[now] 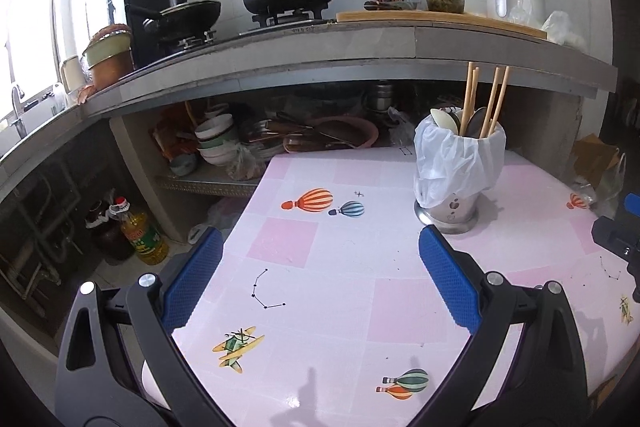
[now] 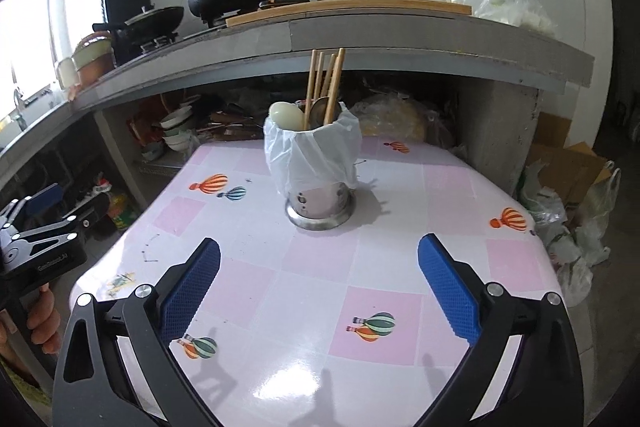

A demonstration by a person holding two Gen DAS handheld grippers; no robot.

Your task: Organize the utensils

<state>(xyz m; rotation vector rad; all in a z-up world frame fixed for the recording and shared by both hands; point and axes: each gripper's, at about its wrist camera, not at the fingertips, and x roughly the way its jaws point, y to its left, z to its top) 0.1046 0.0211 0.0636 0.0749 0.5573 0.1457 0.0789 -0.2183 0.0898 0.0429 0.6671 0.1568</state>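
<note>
A steel utensil holder [image 1: 452, 205] lined with a white plastic bag stands on the pink patterned table [image 1: 340, 307]. It holds several wooden chopsticks [image 1: 484, 99], a white spoon [image 1: 444, 119] and a metal spoon [image 1: 478, 121]. My left gripper [image 1: 320, 259] is open and empty, above the table, with the holder ahead and to its right. In the right wrist view the holder [image 2: 320, 203] stands ahead at the centre with chopsticks [image 2: 326, 83] and a white spoon [image 2: 286, 115]. My right gripper [image 2: 320, 263] is open and empty, short of the holder. The left gripper [image 2: 44, 235] shows at the left edge.
A kitchen counter [image 1: 360, 43] with pots, bottles and an appliance overhangs the table's far side. Bowls and pans [image 1: 224, 143] crowd the shelf below. An oil bottle [image 1: 140, 231] stands on the floor at left. Bags and a cardboard box [image 2: 572, 195] lie right of the table.
</note>
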